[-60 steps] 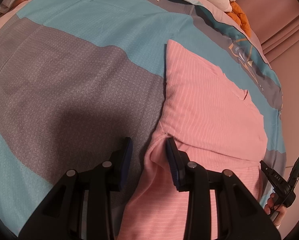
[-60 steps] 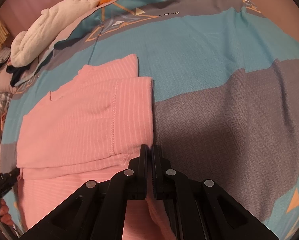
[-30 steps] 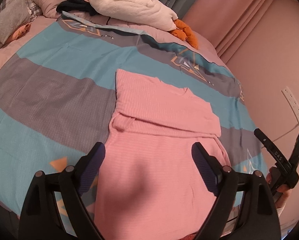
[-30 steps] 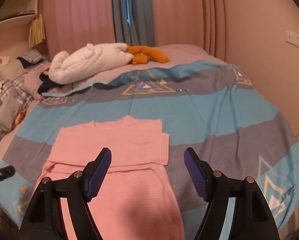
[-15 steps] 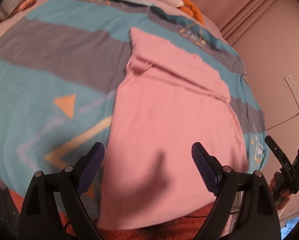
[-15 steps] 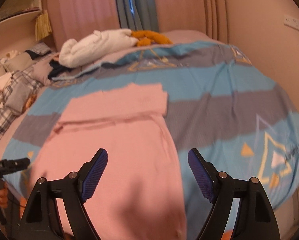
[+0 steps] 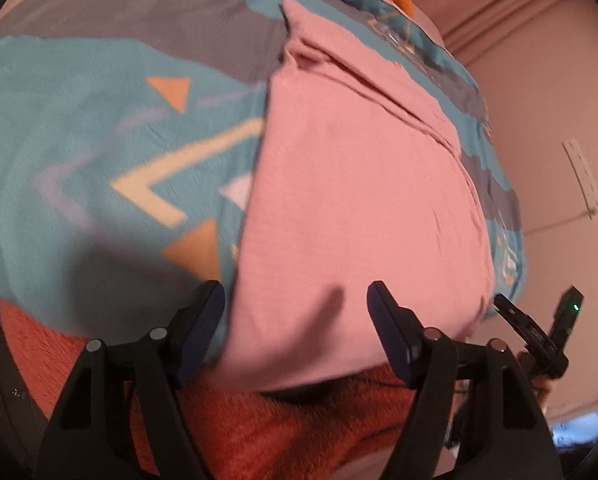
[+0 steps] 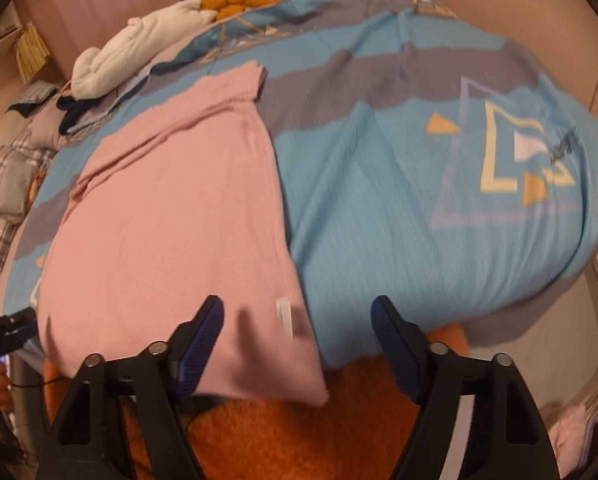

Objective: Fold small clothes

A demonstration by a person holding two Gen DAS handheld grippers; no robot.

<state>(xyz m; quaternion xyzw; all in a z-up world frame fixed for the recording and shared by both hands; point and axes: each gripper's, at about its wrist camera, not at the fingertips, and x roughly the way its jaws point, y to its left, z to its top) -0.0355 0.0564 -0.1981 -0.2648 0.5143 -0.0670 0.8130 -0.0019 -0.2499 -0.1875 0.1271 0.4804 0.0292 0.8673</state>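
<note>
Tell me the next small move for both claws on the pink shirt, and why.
Probably lower both and pinch the near hem corners. The pink shirt lies flat with its sleeves already folded in, its hem hanging over the bed edge. The left claw and right claw hover open, each straddling a bottom corner, so gripping there sets up the lengthwise fold.

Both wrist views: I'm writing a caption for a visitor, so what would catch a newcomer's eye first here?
The big pink garment dominates, spread flat on the blue-and-grey patterned bedspread with its near hem at the bed's edge. Both the left gripper and the right gripper hang open just over that hem. A white bundle sits at the bed's far end.
</note>
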